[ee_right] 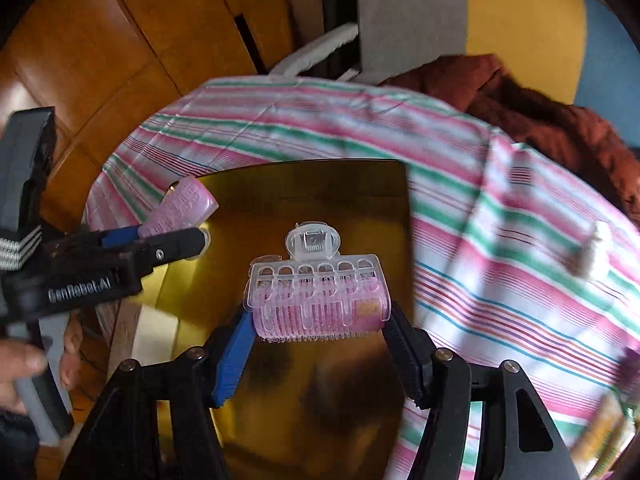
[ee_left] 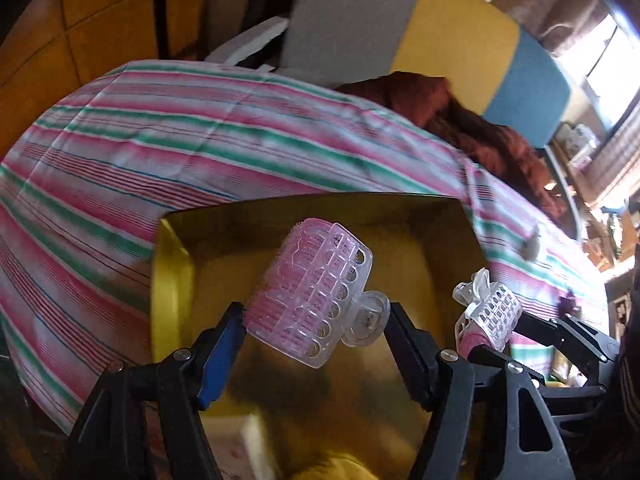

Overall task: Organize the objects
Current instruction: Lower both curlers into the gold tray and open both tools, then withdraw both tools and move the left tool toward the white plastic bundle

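Between the fingers of my left gripper (ee_left: 316, 318) sits a pink hair roller with a clear clip (ee_left: 316, 288), tilted, over a shiny gold tray (ee_left: 172, 264). My right gripper (ee_right: 319, 318) is shut on a second pink roller with a clear clip (ee_right: 320, 296), held crosswise above the same gold tray (ee_right: 360, 200). The right wrist view shows the left gripper (ee_right: 176, 236) at the tray's left edge with its roller (ee_right: 182, 204). In the left wrist view the right gripper (ee_left: 496, 336) and its roller (ee_left: 490, 316) are at the tray's right side.
The tray lies on a pink, green and white striped cloth (ee_right: 500, 240). A rust-coloured cloth (ee_right: 540, 112) is bunched at the far right. A small white object (ee_right: 596, 248) lies on the stripes. Wooden furniture (ee_right: 120, 40) stands behind. A person's hand (ee_right: 24, 364) holds the left gripper's handle.
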The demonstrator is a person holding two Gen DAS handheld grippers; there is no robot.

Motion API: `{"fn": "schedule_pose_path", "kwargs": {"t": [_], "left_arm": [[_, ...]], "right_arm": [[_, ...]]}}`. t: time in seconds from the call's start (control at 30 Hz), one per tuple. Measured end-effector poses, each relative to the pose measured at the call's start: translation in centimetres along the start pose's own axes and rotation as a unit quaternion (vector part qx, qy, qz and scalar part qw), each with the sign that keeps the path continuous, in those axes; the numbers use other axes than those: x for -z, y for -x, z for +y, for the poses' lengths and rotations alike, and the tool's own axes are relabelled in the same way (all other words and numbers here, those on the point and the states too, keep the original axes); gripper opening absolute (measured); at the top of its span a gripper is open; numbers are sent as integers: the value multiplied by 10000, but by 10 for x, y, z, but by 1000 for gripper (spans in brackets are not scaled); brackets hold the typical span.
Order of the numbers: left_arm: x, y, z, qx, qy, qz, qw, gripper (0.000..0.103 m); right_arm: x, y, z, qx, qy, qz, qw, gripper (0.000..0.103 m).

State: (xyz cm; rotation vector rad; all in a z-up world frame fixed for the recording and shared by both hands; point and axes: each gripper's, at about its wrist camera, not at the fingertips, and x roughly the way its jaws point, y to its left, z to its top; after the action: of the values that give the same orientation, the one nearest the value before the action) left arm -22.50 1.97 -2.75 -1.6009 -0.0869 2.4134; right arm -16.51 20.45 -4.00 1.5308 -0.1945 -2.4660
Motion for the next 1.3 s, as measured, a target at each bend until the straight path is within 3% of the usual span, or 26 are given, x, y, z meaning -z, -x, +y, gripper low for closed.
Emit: {"fn": "schedule_pose_path", "kwargs": {"t": [0.13, 0.2, 0.37, 0.53, 0.73, 0.93, 1.3], "left_arm": [[-8, -5, 22, -137, 180, -58, 9997, 72], [-7, -1, 30, -93, 195, -181, 9996, 78], [9, 17, 34, -96, 116, -474, 9988, 81], [36, 40, 36, -248, 131, -834, 9961, 81], [69, 70, 30, -369, 13, -1269, 9912, 81], [101, 94, 12, -477, -167, -1696, 9842, 81], [136, 106, -30, -388, -728, -1830, 9797, 81]], "right_arm": [[-20, -21, 11, -315, -391, -42, 9987, 70], [-21, -19, 14, -306, -445, -135, 9984, 82], [-4, -7, 15, -180, -428, -222, 9987, 89], [23, 10, 11, 52, -348, -403, 9986, 103], [55, 31, 26, 438, 81, -681, 9967, 103], [80, 52, 37, 592, 123, -1016, 9930, 103], [117, 84, 35, 992, 71, -1396, 9852, 103]]}}
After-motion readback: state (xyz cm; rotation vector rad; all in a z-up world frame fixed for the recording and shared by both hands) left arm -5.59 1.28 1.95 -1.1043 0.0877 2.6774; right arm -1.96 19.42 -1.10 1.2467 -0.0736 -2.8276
